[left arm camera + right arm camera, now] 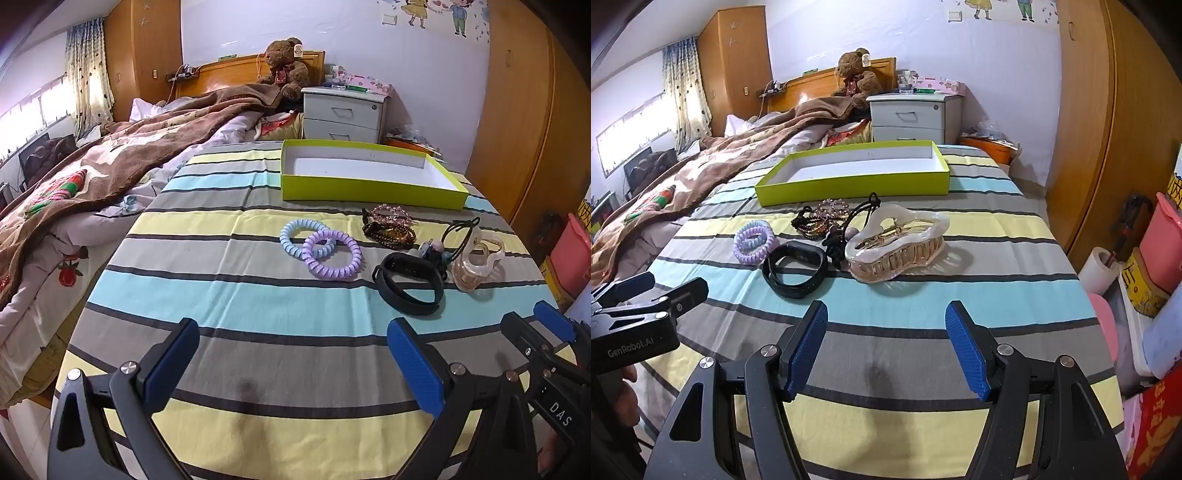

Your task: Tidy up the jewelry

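An empty green box (pixel 369 188) (pixel 849 186) with a white inside stands at the far side of the striped cloth. In front of it lie a blue coil tie (pixel 291 236), a purple coil tie (pixel 332 258) (pixel 753 242), a beaded bracelet pile (pixel 388 225) (pixel 816 218), a black band (pixel 410 282) (pixel 794 269), black hair ties (pixel 860 214) and a clear claw clip (pixel 476 262) (pixel 897 247). My left gripper (pixel 291 362) is open and empty, short of the items. My right gripper (pixel 886 343) is open and empty, just short of the clip and band.
A bed with a brown blanket (pixel 110 158) lies to the left. A white nightstand (pixel 343 114) stands behind the box. A wooden wardrobe (pixel 1086 129) and pink bins (pixel 1160 243) are on the right. The right gripper's tip shows in the left wrist view (pixel 546 332).
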